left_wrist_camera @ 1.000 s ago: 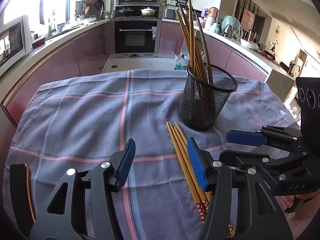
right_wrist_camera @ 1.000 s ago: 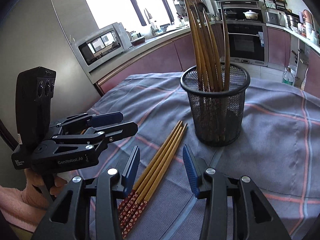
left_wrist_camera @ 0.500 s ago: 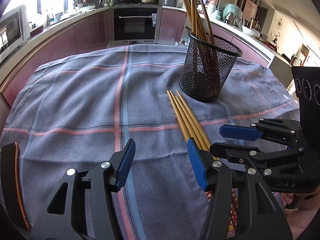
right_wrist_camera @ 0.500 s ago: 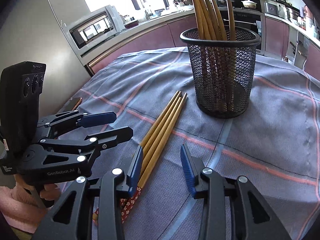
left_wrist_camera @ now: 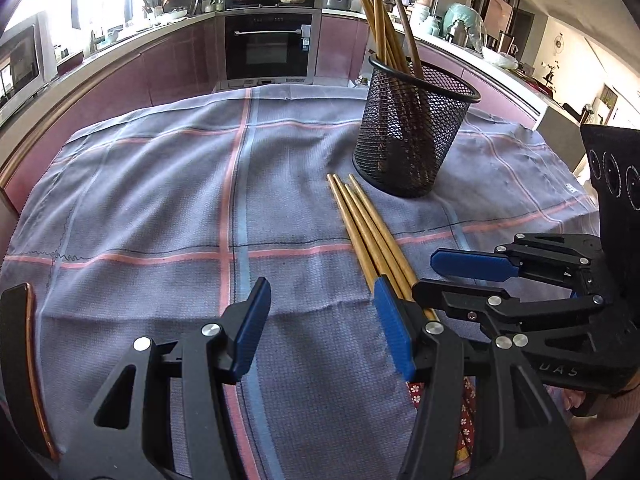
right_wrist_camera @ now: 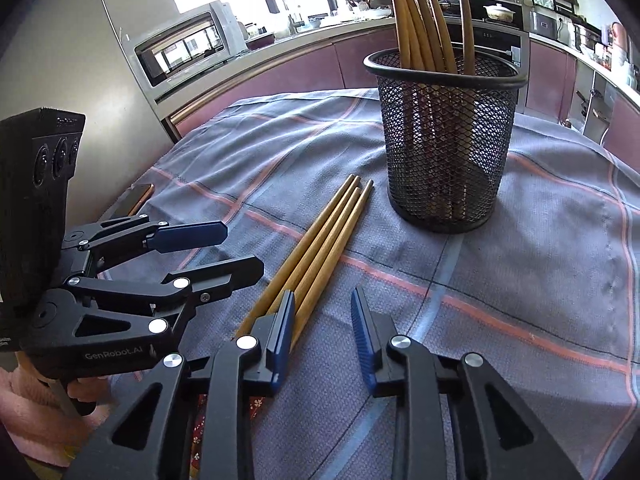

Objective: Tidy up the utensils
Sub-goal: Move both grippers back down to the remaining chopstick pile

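Several loose wooden chopsticks [left_wrist_camera: 366,228] [right_wrist_camera: 320,248] lie side by side on the checked cloth, their tips toward a black mesh cup [left_wrist_camera: 412,140] [right_wrist_camera: 444,140] that holds several more upright. My right gripper [right_wrist_camera: 323,328] hangs low over their red-patterned ends. Its jaws are closing; the rightmost stick lies just inside the left pad and nothing is pinched. My left gripper [left_wrist_camera: 322,332] [right_wrist_camera: 236,250] stands open beside them with only cloth between its pads, its right finger over the sticks. The right gripper [left_wrist_camera: 440,278] shows at the right of the left wrist view.
A dark phone with a copper edge [right_wrist_camera: 138,198] [left_wrist_camera: 20,360] lies at the cloth's left edge. The grey cloth [left_wrist_camera: 160,200] covers the table. Kitchen counters, a microwave [right_wrist_camera: 184,48] and an oven [left_wrist_camera: 268,46] stand beyond the table. A hand in a pink sleeve [right_wrist_camera: 24,408] holds the left gripper.
Both grippers have sunk toward the cloth and tipped down. The right gripper's jaws have narrowed, its left pad now against the chopsticks. The left gripper's gap is unchanged.
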Action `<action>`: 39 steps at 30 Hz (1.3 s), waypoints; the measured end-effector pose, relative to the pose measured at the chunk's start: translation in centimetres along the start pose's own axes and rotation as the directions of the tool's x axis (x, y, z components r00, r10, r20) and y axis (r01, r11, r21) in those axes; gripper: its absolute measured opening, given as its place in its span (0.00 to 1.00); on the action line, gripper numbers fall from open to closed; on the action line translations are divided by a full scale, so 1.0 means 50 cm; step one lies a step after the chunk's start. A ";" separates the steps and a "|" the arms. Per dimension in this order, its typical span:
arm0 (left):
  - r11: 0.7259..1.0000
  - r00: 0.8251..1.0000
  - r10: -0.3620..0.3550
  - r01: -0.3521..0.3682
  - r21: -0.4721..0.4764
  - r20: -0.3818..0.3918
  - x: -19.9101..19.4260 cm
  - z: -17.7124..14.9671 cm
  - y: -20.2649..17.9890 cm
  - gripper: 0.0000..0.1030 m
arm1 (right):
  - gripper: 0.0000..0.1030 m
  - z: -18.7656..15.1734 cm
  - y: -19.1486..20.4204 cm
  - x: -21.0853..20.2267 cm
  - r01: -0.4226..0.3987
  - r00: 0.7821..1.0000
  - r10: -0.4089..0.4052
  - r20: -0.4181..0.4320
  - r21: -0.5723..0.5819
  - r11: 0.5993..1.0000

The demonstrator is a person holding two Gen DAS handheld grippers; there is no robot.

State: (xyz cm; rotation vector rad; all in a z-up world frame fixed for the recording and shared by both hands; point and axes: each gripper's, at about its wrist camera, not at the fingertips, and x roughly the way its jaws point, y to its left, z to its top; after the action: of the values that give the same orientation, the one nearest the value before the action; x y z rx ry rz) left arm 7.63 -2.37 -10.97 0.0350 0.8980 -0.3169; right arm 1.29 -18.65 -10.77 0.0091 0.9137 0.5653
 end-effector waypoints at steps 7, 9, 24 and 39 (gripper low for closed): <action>1.000 1.000 -0.001 0.001 0.011 -0.001 0.001 0.001 -0.005 0.52 | 0.24 -0.002 0.000 -0.002 0.013 1.000 -0.013 -0.005 0.000 1.000; 1.000 1.000 -0.002 0.002 0.014 -0.002 0.002 0.001 -0.006 0.52 | 0.24 -0.003 -0.003 -0.004 0.016 1.000 -0.016 -0.005 0.004 1.000; 0.999 0.999 -0.032 0.033 0.029 -0.042 0.027 0.004 -0.010 0.52 | 0.24 -0.003 -0.009 -0.009 0.023 1.000 -0.023 -0.005 0.013 1.000; 0.998 0.998 -0.040 0.043 0.052 -0.044 0.021 0.023 -0.014 0.46 | 0.24 -0.003 -0.014 -0.011 0.037 0.999 -0.037 -0.002 0.013 0.999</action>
State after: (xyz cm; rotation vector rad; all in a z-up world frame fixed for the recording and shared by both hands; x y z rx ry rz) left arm 8.93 -3.47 -10.99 0.0728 0.9332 -0.3799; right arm 1.23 -19.52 -10.64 0.0034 0.9173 0.5251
